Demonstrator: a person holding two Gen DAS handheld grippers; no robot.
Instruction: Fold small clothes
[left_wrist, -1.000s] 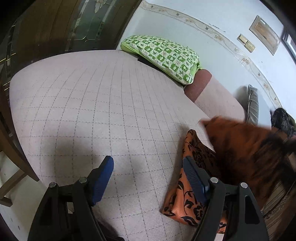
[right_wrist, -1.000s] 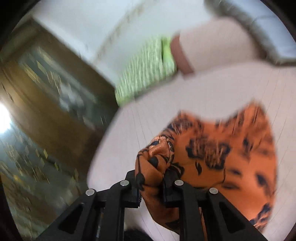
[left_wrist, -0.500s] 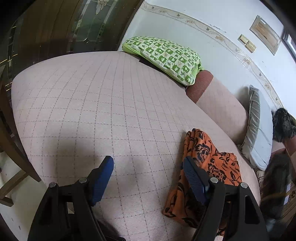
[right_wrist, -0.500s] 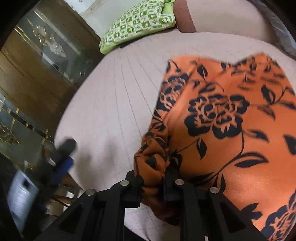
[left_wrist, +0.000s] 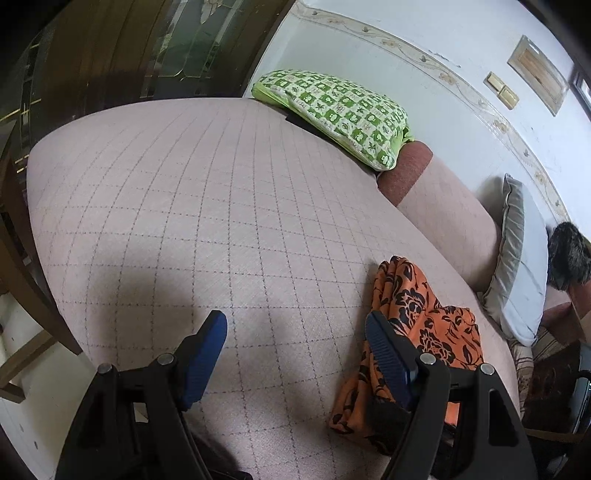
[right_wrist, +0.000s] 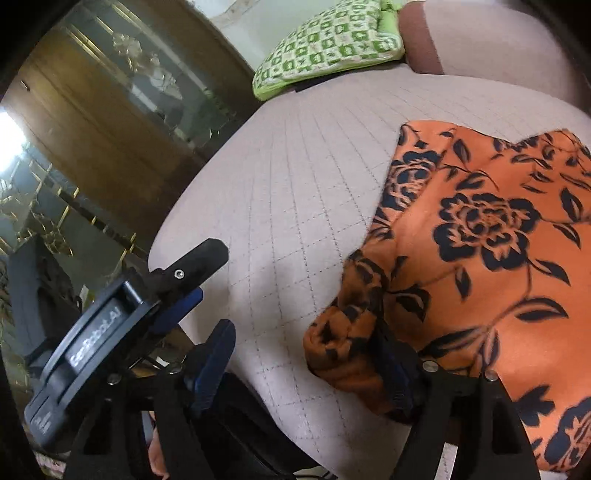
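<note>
An orange garment with black flowers (right_wrist: 491, 229) lies spread on the pink quilted bed (right_wrist: 295, 192); in the left wrist view it (left_wrist: 424, 314) lies bunched at the right. My right gripper (right_wrist: 306, 354) is open, its right finger against the garment's bunched near edge. My left gripper (left_wrist: 295, 332) is open and empty above the bed, left of the garment. It also shows in the right wrist view (right_wrist: 155, 295) at the left.
A green checked pillow (left_wrist: 340, 114) lies at the far end of the bed. A pink bolster (left_wrist: 443, 206) and a grey pillow (left_wrist: 517, 258) line the white wall. A dark wooden cabinet (right_wrist: 110, 122) stands beyond the bed's left edge (left_wrist: 40, 206).
My right gripper has opened and let go of the garment, which now lies flat on the bed. The left gripper has barely moved.
</note>
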